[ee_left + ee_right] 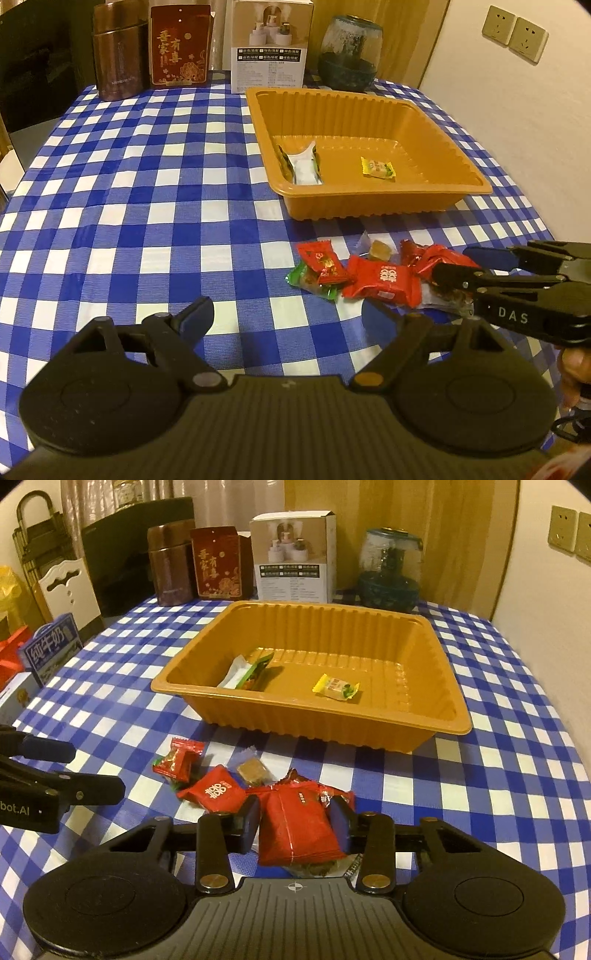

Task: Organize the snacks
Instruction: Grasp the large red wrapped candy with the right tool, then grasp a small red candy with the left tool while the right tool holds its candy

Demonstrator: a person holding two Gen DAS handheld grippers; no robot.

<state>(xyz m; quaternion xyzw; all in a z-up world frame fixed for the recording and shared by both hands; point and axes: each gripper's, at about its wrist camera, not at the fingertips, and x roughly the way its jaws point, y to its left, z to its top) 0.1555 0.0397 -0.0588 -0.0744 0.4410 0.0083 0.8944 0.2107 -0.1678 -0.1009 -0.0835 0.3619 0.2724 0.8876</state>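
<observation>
An orange tray (476, 184) (454, 723) on the checked tablecloth holds a white-and-green packet (303, 162) (245, 672) and a yellow candy (377, 169) (336, 687). In front of it lies a pile of snacks: red packets (382, 282) (216, 792), a small red candy (323, 263) (179, 762) and a brown candy (380, 249) (253, 772). My right gripper (297, 825) (458, 264) has its fingers on both sides of a large red packet (295, 823) in the pile. My left gripper (284, 314) is open and empty, left of the pile.
At the table's back stand a brown canister (118, 55), a red box (181, 46), a white box (271, 44) and a glass jar (349, 55). A wall (517, 110) is on the right. Milk cartons (48, 646) sit off the left edge.
</observation>
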